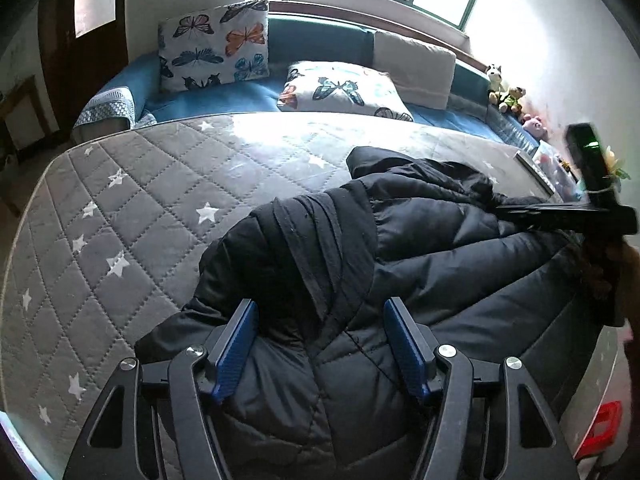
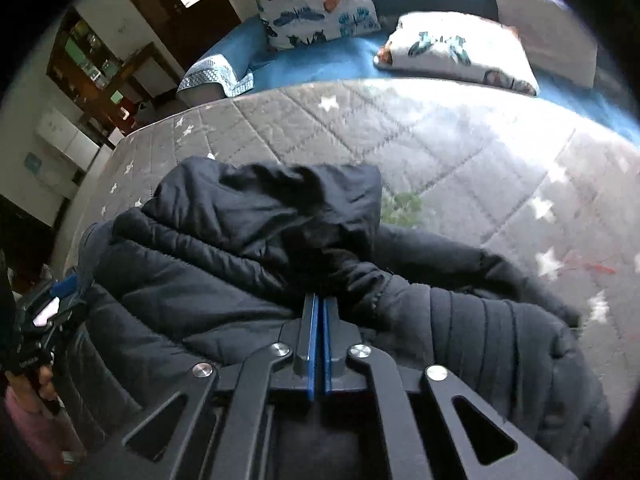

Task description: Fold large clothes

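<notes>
A black puffer jacket (image 1: 420,280) lies on the grey star-quilted bed (image 1: 140,200), with one sleeve (image 1: 320,232) folded across its body. My left gripper (image 1: 320,320) hovers just over the jacket's near edge, open, its blue pads (image 1: 240,344) on either side of the sleeve fold without pressing it. In the right wrist view the jacket (image 2: 200,280) shows its hood (image 2: 280,192) towards the pillows. My right gripper (image 2: 320,300) is shut, pads together, tips sunk into a bunched fold below the hood. It also shows in the left wrist view as the right gripper (image 1: 520,212) at the jacket's far side.
Butterfly pillows (image 1: 216,44) (image 1: 344,88) and a beige cushion (image 1: 416,64) sit on the blue bedding behind. Stuffed toys (image 1: 504,88) line the right wall. A red object (image 1: 600,428) lies by the bed's near right corner. Bare quilt (image 2: 440,140) stretches beyond the jacket; shelves (image 2: 92,68) stand left.
</notes>
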Action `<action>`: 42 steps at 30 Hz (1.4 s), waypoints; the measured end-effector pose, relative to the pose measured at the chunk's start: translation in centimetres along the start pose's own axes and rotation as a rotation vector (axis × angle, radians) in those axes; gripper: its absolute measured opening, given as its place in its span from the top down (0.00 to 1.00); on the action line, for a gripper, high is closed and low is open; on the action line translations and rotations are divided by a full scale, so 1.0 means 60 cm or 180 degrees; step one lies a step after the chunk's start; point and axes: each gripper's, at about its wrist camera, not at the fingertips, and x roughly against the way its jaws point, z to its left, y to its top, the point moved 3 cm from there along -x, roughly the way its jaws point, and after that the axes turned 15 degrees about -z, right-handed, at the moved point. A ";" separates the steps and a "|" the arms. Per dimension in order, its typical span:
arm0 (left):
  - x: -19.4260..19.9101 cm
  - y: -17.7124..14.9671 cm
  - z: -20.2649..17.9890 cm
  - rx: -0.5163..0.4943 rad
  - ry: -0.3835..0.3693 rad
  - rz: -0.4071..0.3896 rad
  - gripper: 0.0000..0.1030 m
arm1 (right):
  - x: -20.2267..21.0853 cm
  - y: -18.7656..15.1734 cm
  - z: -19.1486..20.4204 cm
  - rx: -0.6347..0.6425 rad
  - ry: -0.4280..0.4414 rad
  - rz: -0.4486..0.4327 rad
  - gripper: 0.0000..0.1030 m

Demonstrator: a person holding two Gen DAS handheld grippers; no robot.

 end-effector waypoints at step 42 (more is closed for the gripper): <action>0.199 -0.046 -0.097 -0.0223 -0.0199 -0.0565 0.31 | 0.239 -0.175 0.012 0.0369 -0.0274 -0.0041 0.40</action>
